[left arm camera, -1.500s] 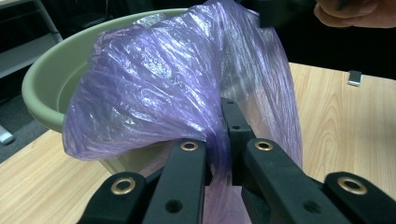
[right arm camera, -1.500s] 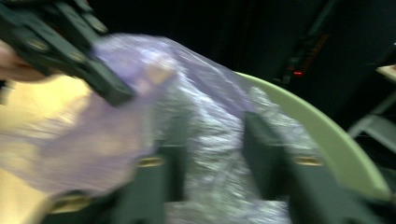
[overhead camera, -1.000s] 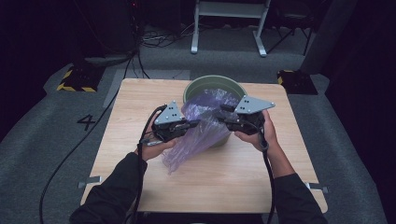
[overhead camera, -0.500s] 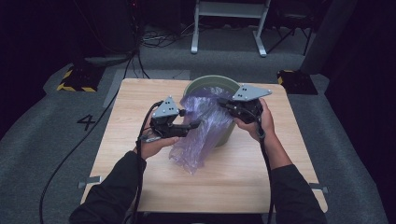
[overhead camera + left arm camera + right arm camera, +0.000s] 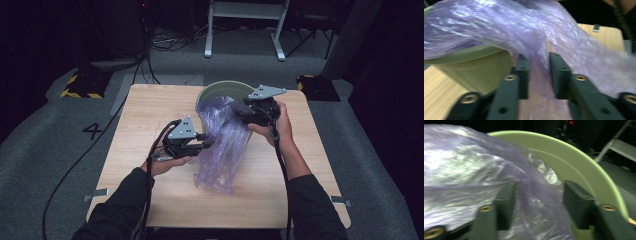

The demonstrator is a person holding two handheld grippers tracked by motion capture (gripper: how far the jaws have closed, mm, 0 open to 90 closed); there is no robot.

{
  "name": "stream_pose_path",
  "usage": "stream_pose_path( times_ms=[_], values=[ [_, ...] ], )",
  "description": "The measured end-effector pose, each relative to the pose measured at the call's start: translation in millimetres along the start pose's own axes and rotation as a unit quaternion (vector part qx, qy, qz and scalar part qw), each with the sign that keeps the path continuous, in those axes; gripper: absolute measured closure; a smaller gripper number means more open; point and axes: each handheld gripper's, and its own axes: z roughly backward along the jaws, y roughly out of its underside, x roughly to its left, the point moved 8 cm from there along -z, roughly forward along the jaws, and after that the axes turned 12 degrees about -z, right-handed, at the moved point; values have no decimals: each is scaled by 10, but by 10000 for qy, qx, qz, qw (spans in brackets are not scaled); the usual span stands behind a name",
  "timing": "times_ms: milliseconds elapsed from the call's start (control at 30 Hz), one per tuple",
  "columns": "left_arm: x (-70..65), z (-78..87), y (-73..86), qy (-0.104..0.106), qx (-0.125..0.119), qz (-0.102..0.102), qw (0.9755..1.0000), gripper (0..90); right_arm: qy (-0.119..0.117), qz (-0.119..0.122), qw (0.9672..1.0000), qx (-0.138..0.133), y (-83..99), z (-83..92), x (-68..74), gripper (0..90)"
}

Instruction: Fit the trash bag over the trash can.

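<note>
Over the green bucket [image 5: 220,91] my right gripper [image 5: 243,114] has just spread its fingers off the purple bag [image 5: 225,145], while my left gripper [image 5: 202,145], now nearer me, has been closing on its hanging side, so lining continues by regripping.

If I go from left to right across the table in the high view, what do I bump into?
Left gripper → purple bag → right gripper. The green bucket sits behind the bag, so I leave it out of the order.
</note>
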Motion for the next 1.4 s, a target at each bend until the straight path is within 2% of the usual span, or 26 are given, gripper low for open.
stream_pose_path(
  times_ms=[67, 167, 300, 333, 367, 400, 467, 533, 600, 633, 667, 700, 767, 867, 900, 967, 1067, 1100, 1167, 1200, 1233, 1267, 1300, 1333, 1367, 1400],
  values=[
    [3, 1, -1, -44, -10, -33, 10000, 825, -117, 15, 9999, -55, -2, 33, 27, 366],
    [26, 10, -16, -134, -85, 43, 9999, 875, -283, 265, 9990, -214, 10, 216, 118, 284],
    [40, 17, -26, -155, -102, 55, 9998, 884, -286, 576, 9971, -405, 57, 428, 173, 252],
    [40, 17, -26, -155, -102, 55, 9998, 884, -286, 576, 9971, -405, 57, 428, 173, 252],
    [41, 14, -29, -132, -117, 66, 9998, 884, -588, 684, 9947, -485, 108, 519, 247, 263],
    [41, 14, -29, -132, -117, 66, 9998, 884, -588, 684, 9947, -485, 108, 519, 247, 263],
    [44, 4, -37, -114, -137, 109, 9998, 884, -702, 869, 9931, -358, 184, 541, 316, 256],
    [46, 5, -61, -129, -206, 111, 9996, 884, -736, 1122, 9908, -203, 262, 506, 384, 331],
    [42, 10, -72, -111, -247, 99, 9996, 884, -885, 1316, 9872, -187, 301, 492, 432, 507],
    [41, 14, -77, -112, -262, 88, 9996, 884, -885, 1316, 9872, -187, 301, 492, 432, 507],
    [47, 18, -81, -107, -279, 95, 9995, 882, -1012, 1394, 9848, -230, 321, 481, 461, 619],
    [47, 18, -81, -107, -279, 95, 9995, 880, -1012, 1394, 9848, -230, 321, 481, 461, 619],
    [60, 27, -81, -104, -296, 120, 9994, 874, -1008, 1466, 9838, -220, 334, 465, 448, 727],
    [72, 41, -78, -112, -324, 149, 9993, 873, -1096, 1462, 9828, -260, 330, 475, 454, 782],
    [75, 46, -73, -109, -321, 166, 9993, 873, -1112, 1445, 9826, -341, 314, 488, 453, 838],
    [82, 52, -70, -139, -308, 174, 9993, 873, -1051, 1442, 9831, -403, 299, 496, 441, 889],
    [92, 61, -72, -156, -305, 161, 9993, 866, -1042, 1443, 9831, -416, 289, 494, 434, 900],
    [110, 70, -77, -178, -329, 186, 9991, 860, -956, 1398, 9845, -454, 260, 483, 407, 900],
    [149, 80, -72, -251, -318, 239, 9989, 823, -960, 1186, 9865, -586, 206, 476, 368, 900],
    [149, 80, -72, -251, -318, 239, 9989, 796, -960, 1186, 9865, -586, 206, 476, 368, 900],
    [175, 88, -65, -251, -332, 337, 9986, 796, -944, 1067, 9876, -656, 176, 470, 338, 900],
    [219, 99, -51, -319, -336, 478, 9978, 718, -895, 804, 9897, -773, 119, 450, 256, 900],
    [219, 99, -51, -319, -336, 478, 9978, 684, -895, 804, 9897, -773, 119, 450, 256, 900],
    [257, 121, -37, -362, -376, 608, 9968, 649, -884, 436, 9912, -888, 66, 427, 155, 900],
    [268, 129, -29, -363, -378, 658, 9965, 614, -864, 276, 9916, -921, 45, 413, 103, 900],
    [268, 129, -29, -363, -378, 658, 9965, 588, -864, 276, 9916, -921, 45, 413, 103, 900]
  ],
)
